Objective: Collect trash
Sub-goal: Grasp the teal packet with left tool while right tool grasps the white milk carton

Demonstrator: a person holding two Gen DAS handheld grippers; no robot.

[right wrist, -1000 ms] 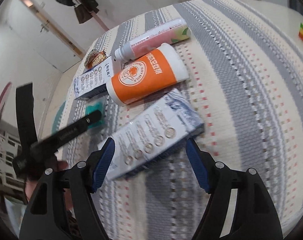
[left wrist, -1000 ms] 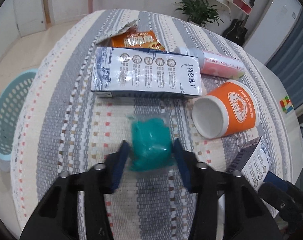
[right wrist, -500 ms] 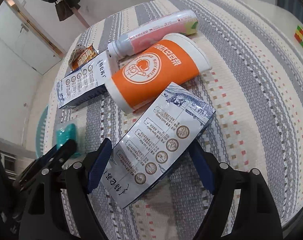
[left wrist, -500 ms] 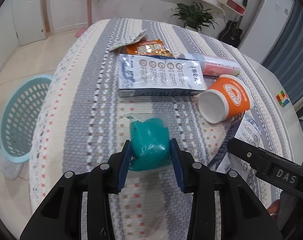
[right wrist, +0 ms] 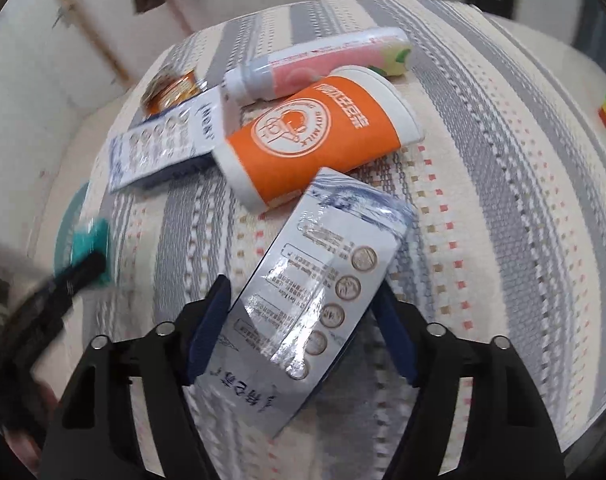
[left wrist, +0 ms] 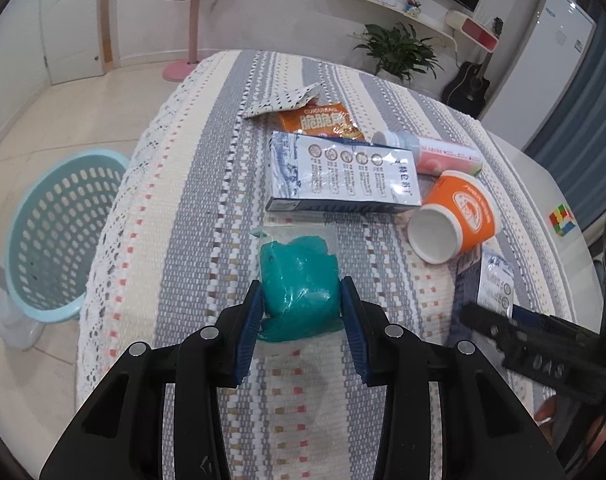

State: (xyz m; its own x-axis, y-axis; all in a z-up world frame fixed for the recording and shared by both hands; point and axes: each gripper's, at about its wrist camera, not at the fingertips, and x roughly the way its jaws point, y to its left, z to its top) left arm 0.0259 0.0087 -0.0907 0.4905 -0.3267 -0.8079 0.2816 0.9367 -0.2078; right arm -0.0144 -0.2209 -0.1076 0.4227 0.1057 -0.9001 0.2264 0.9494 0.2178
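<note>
The left edge of the right wrist view is smearing into blur, so the left gripper (right wrist: pixel 83 268) and the teal bag (right wrist: pixel 89 240) are showing there only as streaks. In the left wrist view the right gripper (left wrist: pixel 499 320) is appearing as a dark bar at the right edge, cutting off most of the carton it is holding. The snack packet (left wrist: pixel 321 122) is lying partly hidden behind the second carton (left wrist: pixel 343 174).

The left gripper (left wrist: pixel 301 306) is squeezing the teal bag (left wrist: pixel 299 280) between its blue pads, pointing forward over the striped surface (left wrist: pixel 183 220); whether the bag is clear of the cloth cannot be told. The right gripper (right wrist: pixel 303 312) is clamping the near end of a white-and-blue carton (right wrist: pixel 323 280), whose far end is reaching to the orange cup (right wrist: pixel 319 140) lying on its side. A pink bottle (right wrist: pixel 323 64) is lying just behind the cup. A teal basket (left wrist: pixel 51 232) is standing on the floor beside the surface.
</note>
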